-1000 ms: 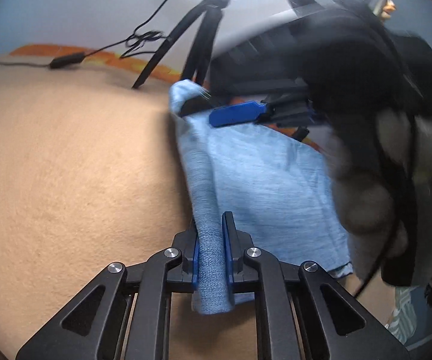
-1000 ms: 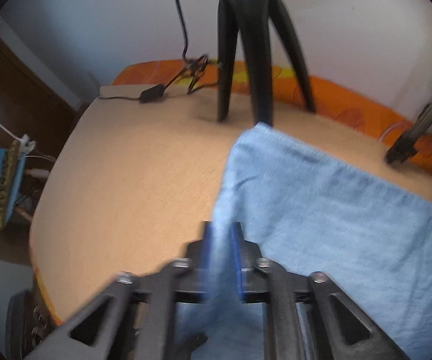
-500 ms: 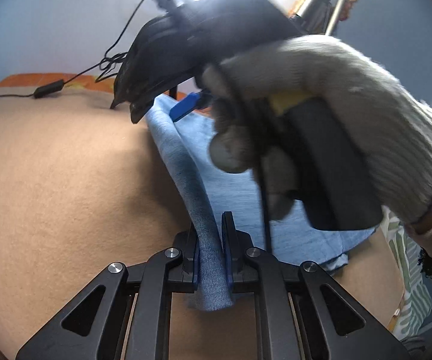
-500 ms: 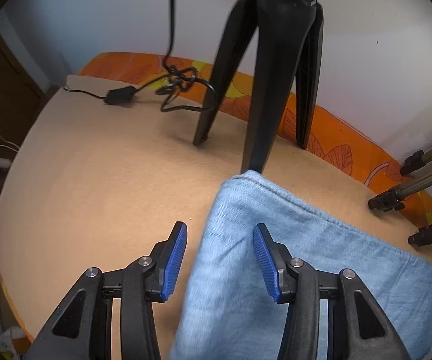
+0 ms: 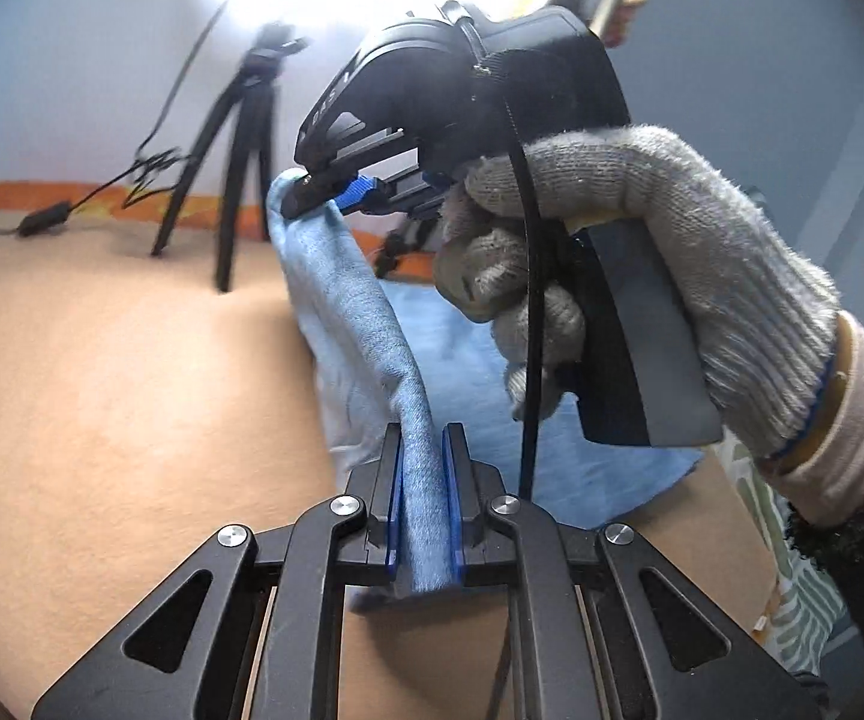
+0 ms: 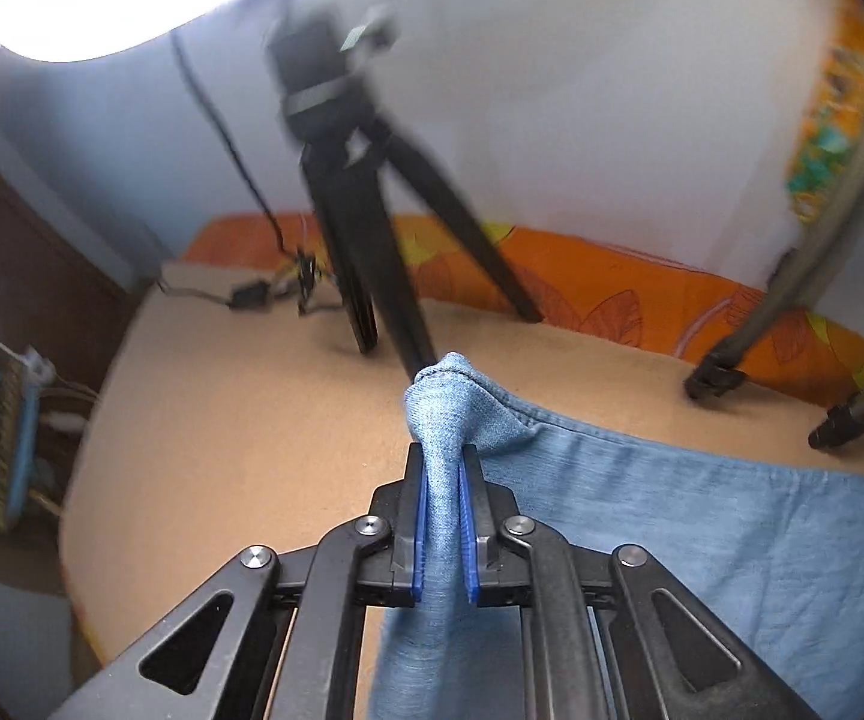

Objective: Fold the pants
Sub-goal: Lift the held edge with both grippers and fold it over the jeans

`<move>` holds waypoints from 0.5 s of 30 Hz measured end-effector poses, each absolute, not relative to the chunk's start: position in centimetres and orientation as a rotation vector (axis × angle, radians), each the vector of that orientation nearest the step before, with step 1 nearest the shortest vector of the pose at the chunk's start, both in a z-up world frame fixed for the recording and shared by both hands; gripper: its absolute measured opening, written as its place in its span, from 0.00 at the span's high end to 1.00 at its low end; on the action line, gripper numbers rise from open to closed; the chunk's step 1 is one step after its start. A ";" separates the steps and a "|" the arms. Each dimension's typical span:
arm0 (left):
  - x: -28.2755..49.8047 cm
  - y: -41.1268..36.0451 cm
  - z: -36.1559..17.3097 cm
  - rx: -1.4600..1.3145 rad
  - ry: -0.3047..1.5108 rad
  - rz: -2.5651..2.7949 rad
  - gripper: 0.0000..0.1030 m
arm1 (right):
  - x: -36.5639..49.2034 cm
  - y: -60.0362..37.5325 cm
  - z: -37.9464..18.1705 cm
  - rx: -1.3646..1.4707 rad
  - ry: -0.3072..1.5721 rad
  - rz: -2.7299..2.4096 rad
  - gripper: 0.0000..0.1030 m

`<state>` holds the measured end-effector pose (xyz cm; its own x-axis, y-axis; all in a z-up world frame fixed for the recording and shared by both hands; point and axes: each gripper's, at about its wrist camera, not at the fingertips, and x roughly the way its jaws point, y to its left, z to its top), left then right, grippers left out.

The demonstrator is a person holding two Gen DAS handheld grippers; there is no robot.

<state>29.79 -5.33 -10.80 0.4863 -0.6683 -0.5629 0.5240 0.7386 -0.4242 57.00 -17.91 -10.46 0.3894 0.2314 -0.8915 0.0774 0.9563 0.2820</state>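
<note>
Light blue denim pants (image 5: 372,324) lie on a tan surface (image 5: 102,390), filling the centre and lower right of both wrist views. In the left wrist view, the left gripper (image 5: 423,468) sits at the bottom centre, its 2 blue-padded jaws pressed together on a bunched edge of the pants, which rises as a ridge toward the upper middle. There, the right gripper (image 5: 336,195), held by a hand in a grey knitted glove (image 5: 642,276), pinches the far corner of the same edge. In the right wrist view, the right gripper (image 6: 443,480) is at the bottom centre; its jaws have just been closing and now clamp a raised fold of the pants between the pads. A black tripod (image 6: 372,228) stands beyond on the surface, blurred, at upper centre.
</note>
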 end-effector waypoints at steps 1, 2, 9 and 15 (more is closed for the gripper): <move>29.5 -5.7 -10.5 -0.201 0.766 -0.742 0.90 | 56.5 -18.9 -10.0 0.324 1.159 0.103 0.93; 29.3 -6.0 -10.2 -0.196 0.760 -0.753 0.90 | 56.0 -20.1 -9.4 0.354 1.140 0.103 0.93; 28.6 -9.1 -10.0 -0.167 0.754 -0.820 0.91 | 53.1 -25.9 -7.6 0.450 1.080 0.081 0.95; 28.6 -12.7 -9.5 -0.107 0.746 -0.877 0.91 | 51.3 -29.6 -6.8 0.476 1.048 0.058 0.95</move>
<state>28.56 -12.74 -9.47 0.4078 -0.7298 -0.5488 0.6581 0.6515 -0.3773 51.33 -29.64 -6.84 0.5075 0.2692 -0.8185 0.1767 0.8972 0.4047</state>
